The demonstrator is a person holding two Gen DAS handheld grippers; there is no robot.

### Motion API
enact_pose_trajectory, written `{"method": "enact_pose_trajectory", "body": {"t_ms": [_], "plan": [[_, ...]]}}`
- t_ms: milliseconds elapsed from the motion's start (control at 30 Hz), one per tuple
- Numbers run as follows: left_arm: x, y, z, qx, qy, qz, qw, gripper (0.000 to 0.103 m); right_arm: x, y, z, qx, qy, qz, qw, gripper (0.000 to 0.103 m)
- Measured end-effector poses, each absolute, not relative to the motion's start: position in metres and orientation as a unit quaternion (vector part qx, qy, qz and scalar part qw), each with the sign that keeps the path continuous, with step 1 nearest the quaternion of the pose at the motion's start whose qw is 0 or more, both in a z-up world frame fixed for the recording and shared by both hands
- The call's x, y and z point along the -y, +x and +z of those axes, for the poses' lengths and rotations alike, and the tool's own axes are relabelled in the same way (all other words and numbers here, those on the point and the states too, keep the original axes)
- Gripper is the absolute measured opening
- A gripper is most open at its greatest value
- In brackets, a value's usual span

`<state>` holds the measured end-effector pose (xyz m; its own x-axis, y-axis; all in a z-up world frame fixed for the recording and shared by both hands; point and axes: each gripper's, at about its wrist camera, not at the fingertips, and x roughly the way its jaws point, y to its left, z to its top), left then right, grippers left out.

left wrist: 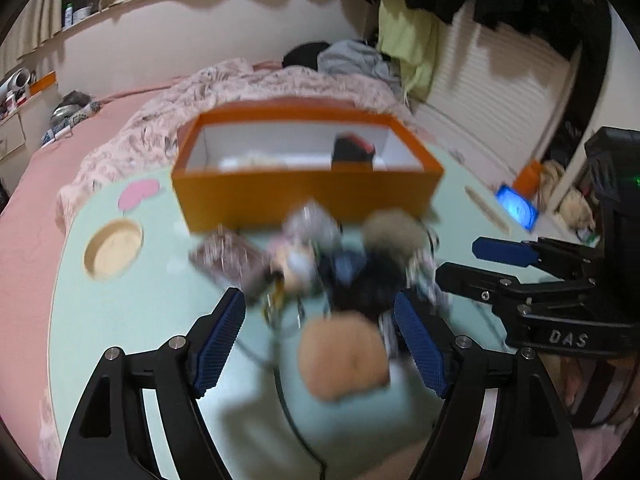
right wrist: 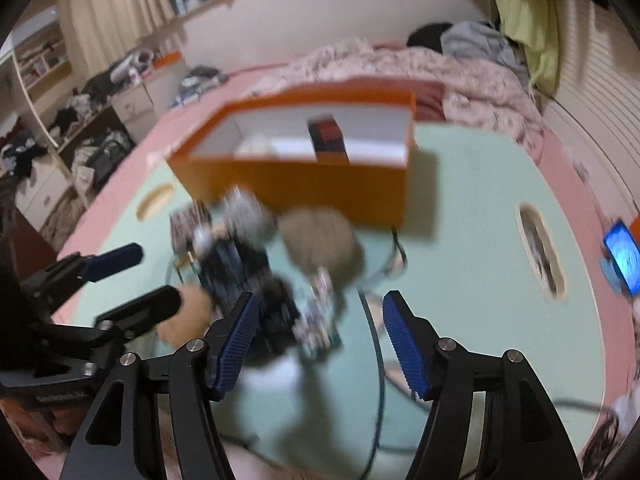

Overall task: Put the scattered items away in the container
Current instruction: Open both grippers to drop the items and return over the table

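One orange box [left wrist: 304, 196], two grippers, one phone [left wrist: 516, 206]

Indoor light, moderate and warm, from above; no glare. Both fisheye views bend straight lines hard near the rim, with black vignette at the corners. Motion blur heavy mid-frame: the pile of small scattered items [left wrist: 320, 264] is smeared and unreadable, and the open orange cardboard box [left wrist: 308, 196] has soft edges. It casts a soft shadow on the pale green tabletop [right wrist: 460, 248].
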<state>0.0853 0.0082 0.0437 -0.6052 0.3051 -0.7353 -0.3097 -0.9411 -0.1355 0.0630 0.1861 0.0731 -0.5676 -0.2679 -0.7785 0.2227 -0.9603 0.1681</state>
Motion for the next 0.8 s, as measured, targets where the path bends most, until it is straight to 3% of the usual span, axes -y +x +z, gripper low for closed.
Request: {"method": "enact_pose_trajectory", "body": {"t_ms": [233, 267, 333, 500, 700, 767, 800], "plan": [[-0.002, 0.099, 0.016, 0.010, -0.445, 0.884, 0.145, 0.077, -0.176, 0.073, 0.048, -0.038, 0.496, -0.859, 0.119, 0.067], [0.000, 0.095, 0.010, 0.013, -0.461, 0.875, 0.144, 0.081, -0.172, 0.075, 0.046, -0.054, 0.492, -0.861, 0.113, 0.072], [-0.001, 0.094, 0.008, 0.008, -0.460, 0.876, 0.145, 0.088, -0.164, 0.075, 0.040, -0.073, 0.497, -0.857, 0.119, 0.094], [0.001, 0.094, 0.007, 0.017, -0.457, 0.875, 0.156, 0.091, -0.166, 0.073, 0.035, -0.073, 0.496, -0.856, 0.122, 0.103], [0.007, 0.095, 0.011, 0.040, -0.445, 0.880, 0.160, 0.089, -0.173, 0.075, 0.035, -0.047, 0.478, -0.868, 0.127, 0.103], [0.007, 0.095, 0.016, 0.037, -0.433, 0.887, 0.159, 0.081, -0.183, 0.074, 0.039, -0.015, 0.467, -0.874, 0.131, 0.097], [0.006, 0.096, 0.018, 0.032, -0.426, 0.890, 0.159, 0.080, -0.187, 0.072, 0.041, -0.003, 0.462, -0.877, 0.131, 0.087]]}}
